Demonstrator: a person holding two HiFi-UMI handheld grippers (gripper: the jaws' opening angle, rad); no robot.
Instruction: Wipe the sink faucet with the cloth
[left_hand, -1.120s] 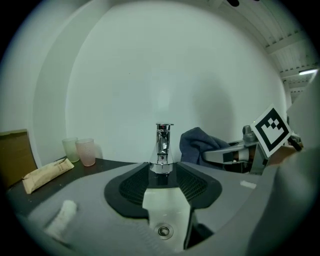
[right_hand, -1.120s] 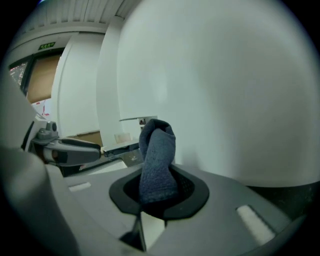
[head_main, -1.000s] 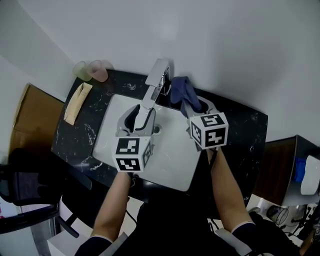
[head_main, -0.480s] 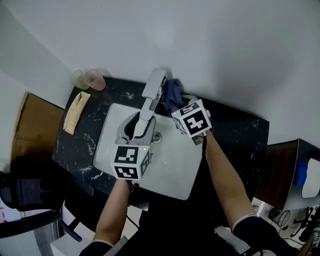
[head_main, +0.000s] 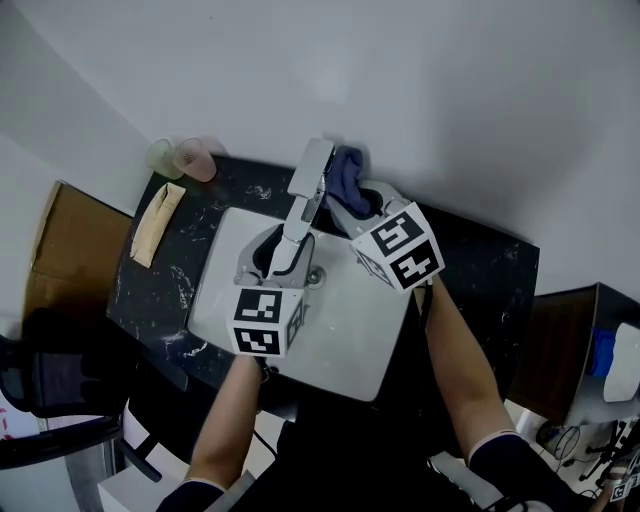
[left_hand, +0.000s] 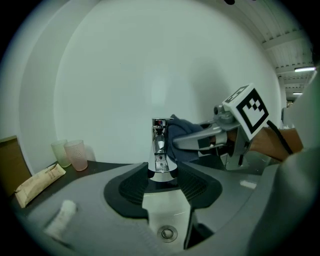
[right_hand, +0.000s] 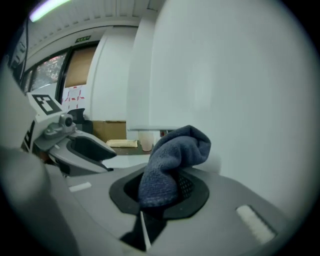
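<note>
The chrome faucet rises at the back of the white sink, with its spout reaching forward over the basin. My left gripper straddles the spout, and in the left gripper view its pads press on both sides of the faucet. The dark blue cloth is bunched against the faucet's right side near the top. My right gripper is shut on it. In the right gripper view the cloth stands up out of the jaws and hides the faucet; the left gripper shows at the left.
A green cup and a pink cup stand at the back left of the black countertop. A tan packet lies in front of them. A brown board leans at the left. The drain lies below the spout.
My right gripper has carried the cloth leftward up against the faucet and rolled its wrist. My left gripper has stayed on the spout.
</note>
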